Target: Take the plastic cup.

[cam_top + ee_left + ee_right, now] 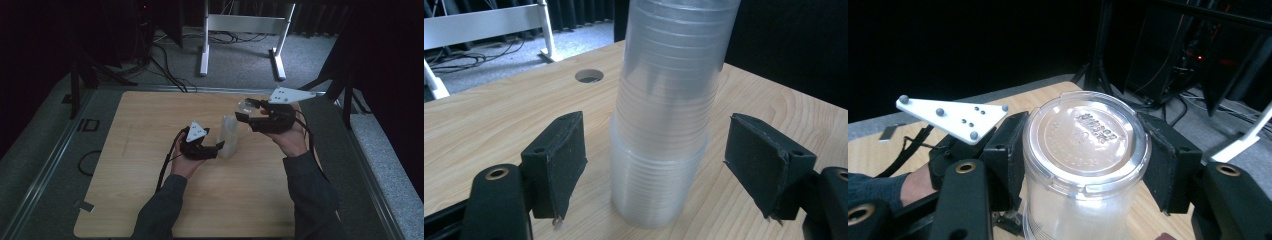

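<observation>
A tall stack of clear plastic cups (228, 136) (664, 125) stands upright on the wooden table (145, 165). My left gripper (220, 146) (661, 160) is level with the stack's base, one jaw on either side. Its pads (566, 160) stand clear of the plastic, so it is open. My right gripper (245, 111) (1085, 160) hovers above and to the right of the stack, shut on a single clear cup (246, 105) (1085, 135). That cup lies sideways in the jaws, with its round embossed bottom toward the camera.
A round cable hole (589, 76) is cut into the tabletop beyond the stack. A white desk frame (240, 30) and loose cables lie on the carpet behind the table. Dark stands flank both sides.
</observation>
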A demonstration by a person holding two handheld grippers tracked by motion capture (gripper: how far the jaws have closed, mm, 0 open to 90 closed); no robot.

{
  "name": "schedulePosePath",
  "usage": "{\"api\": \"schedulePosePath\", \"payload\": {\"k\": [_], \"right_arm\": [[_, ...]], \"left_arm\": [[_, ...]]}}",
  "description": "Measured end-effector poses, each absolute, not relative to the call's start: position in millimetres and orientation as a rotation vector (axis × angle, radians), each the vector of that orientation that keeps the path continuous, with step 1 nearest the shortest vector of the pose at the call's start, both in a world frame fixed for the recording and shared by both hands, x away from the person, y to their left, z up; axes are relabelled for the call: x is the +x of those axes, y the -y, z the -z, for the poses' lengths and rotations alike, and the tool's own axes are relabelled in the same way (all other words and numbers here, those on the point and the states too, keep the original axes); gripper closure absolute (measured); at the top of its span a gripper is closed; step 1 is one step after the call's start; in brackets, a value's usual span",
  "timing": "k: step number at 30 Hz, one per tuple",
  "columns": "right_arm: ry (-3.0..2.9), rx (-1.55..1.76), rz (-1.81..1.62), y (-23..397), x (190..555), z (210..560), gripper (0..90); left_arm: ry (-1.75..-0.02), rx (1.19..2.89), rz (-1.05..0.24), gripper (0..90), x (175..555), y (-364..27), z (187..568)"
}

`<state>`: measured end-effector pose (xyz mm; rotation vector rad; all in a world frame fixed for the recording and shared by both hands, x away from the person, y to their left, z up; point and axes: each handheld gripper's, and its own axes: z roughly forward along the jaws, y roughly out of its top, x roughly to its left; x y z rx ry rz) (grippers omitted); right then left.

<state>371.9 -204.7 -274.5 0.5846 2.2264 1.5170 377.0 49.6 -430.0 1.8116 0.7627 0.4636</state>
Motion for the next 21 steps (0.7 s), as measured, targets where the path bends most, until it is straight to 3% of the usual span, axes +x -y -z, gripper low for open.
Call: {"api": "schedulePosePath", "payload": {"k": [21], "right_arm": [[-2.252,0.601,-1.508,220.9,352.2,290.3,41.1]], "left_arm": [[-0.704,1.761,-0.410,33.8,355.0,-80.7,419.1]]}}
